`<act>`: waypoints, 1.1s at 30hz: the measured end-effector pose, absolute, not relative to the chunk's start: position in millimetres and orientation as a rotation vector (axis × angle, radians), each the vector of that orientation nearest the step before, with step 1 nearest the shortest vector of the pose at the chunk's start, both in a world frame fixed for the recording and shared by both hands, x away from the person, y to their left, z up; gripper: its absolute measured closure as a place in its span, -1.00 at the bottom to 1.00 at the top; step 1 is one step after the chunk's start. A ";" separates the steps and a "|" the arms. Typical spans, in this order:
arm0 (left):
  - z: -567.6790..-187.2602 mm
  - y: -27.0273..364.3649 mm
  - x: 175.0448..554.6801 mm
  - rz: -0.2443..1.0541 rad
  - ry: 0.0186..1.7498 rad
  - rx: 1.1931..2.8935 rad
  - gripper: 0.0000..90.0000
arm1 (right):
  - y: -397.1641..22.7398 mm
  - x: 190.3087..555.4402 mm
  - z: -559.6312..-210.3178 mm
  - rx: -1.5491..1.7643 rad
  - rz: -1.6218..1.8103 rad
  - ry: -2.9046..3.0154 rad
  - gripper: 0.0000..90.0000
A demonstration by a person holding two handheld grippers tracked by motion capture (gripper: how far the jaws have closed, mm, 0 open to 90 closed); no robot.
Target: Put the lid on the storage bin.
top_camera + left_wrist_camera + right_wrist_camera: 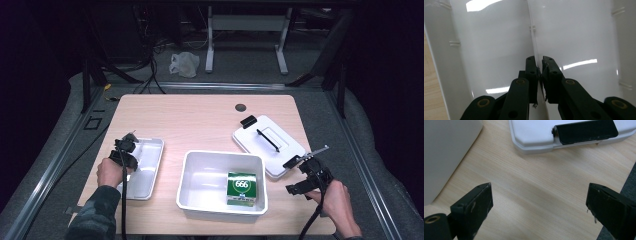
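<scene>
Currently the left gripper (539,65) jaws pinch the tray (150,172) rim while the right gripper (539,202) stands wide over the bench (200,122); next, lift the tray level.

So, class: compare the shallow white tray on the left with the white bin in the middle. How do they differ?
The shallow tray is low-walled; the white bin is deeper and wider. The tray holds nothing; the bin holds a green box. The left gripper is shut on the tray's rim; the bin is untouched. Both are white, rectangular, open-topped.
</scene>
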State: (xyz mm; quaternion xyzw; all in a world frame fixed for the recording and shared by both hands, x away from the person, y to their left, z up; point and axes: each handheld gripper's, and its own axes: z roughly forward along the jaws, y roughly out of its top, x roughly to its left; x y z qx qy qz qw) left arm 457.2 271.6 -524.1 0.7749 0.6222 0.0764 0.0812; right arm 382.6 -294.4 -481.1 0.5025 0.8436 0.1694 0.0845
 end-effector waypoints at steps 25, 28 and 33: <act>-513.1 279.8 451.3 0.138 1.791 2.307 0.99 | -293.8 382.6 -479.7 1.494 0.517 2.518 -0.85; -506.0 281.3 449.7 0.120 1.754 2.295 0.99 | -293.9 382.4 -479.3 1.488 0.521 2.519 -0.85; -495.2 281.4 446.1 0.105 1.683 2.328 0.99 | -294.3 382.3 -479.7 1.490 0.522 2.522 -0.85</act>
